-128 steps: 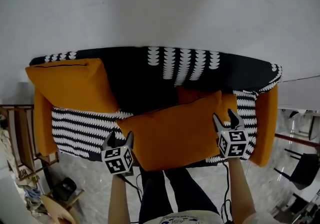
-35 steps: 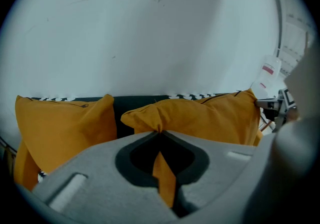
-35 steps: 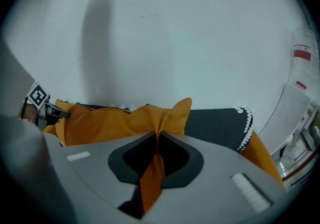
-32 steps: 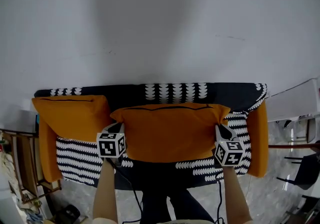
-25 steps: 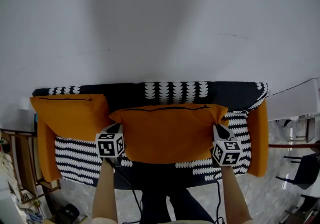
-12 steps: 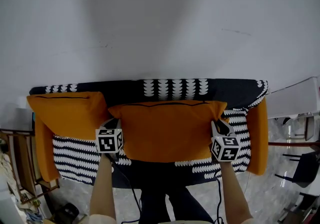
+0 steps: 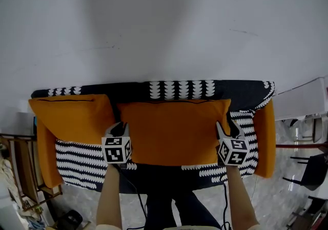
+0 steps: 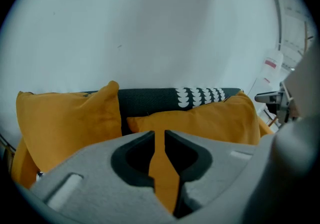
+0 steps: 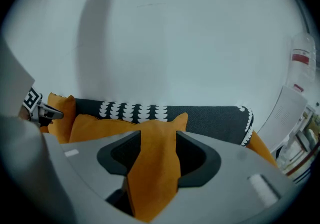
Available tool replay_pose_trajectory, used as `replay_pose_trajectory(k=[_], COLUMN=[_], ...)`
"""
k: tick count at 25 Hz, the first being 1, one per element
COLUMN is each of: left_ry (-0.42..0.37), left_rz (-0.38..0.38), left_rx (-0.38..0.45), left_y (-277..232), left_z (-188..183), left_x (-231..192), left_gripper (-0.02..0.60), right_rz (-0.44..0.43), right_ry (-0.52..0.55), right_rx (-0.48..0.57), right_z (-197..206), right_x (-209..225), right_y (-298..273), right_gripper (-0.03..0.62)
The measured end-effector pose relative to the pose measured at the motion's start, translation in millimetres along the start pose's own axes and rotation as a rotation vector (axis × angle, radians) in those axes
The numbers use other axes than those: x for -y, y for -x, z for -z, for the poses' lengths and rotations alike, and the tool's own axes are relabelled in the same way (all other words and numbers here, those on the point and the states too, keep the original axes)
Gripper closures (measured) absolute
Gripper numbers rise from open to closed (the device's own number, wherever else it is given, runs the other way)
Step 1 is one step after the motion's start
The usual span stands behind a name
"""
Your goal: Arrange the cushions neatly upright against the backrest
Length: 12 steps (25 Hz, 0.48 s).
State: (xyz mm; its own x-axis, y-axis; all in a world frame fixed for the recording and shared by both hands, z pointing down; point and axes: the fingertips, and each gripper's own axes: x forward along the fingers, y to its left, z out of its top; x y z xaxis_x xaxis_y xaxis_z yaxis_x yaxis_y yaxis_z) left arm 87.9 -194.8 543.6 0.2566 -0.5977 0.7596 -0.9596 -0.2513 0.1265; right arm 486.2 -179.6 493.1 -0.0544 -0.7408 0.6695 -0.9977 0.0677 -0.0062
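Two-handed, faced a dark sofa and took its backrest (image 7: 246,93) as the mark for everything else. Found the middle cushion (image 7: 174,131), plain orange, standing upright and leaning flat on the backrest, top seam just under the backrest's top edge, bottom edge down on the black-and-white seat cover (image 7: 77,154) in front of the backrest. Found a second orange cushion (image 7: 69,116) likewise upright against the backrest's left end, its inner edge just beside the middle cushion; could not tell touching from a slight gap. Held the left gripper (image 7: 118,126) at the middle cushion's lower left corner, out in front of the backrest. Had just been opening its jaws, yet only to a thin slit, and saw orange cloth filling that slit from side to side, pinched there. Held the right gripper (image 7: 229,127) at the cushion's right edge, level with the left one before the backrest. Had just been opening those jaws too, much wider; saw the cushion's corner poking up between them, lying loose, with dark space beside it lower down, so no squeeze on it. Saw an orange armrest (image 7: 264,137) at the backrest's right end and a bare pale wall (image 7: 164,19) behind the backrest.
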Motion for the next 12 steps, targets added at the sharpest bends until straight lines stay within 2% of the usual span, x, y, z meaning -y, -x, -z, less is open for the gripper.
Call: replay_pose_trajectory(k=[4,12], left_ry=[0.004,-0.035], left_rz=[0.026,0.106], left_rx=[0.063,0.178], left_y=[16,47], left_z=[-16,-49], left_x=[12,44], left_gripper=[0.514,0.514], right_rz=[0.026,0.078], right_ry=[-0.019,-0.038], right_rx=[0.032,0.080], right_z=[-6,-10], right_x=[2,-2], right_y=[16,57], right_gripper=[0.368,0.380])
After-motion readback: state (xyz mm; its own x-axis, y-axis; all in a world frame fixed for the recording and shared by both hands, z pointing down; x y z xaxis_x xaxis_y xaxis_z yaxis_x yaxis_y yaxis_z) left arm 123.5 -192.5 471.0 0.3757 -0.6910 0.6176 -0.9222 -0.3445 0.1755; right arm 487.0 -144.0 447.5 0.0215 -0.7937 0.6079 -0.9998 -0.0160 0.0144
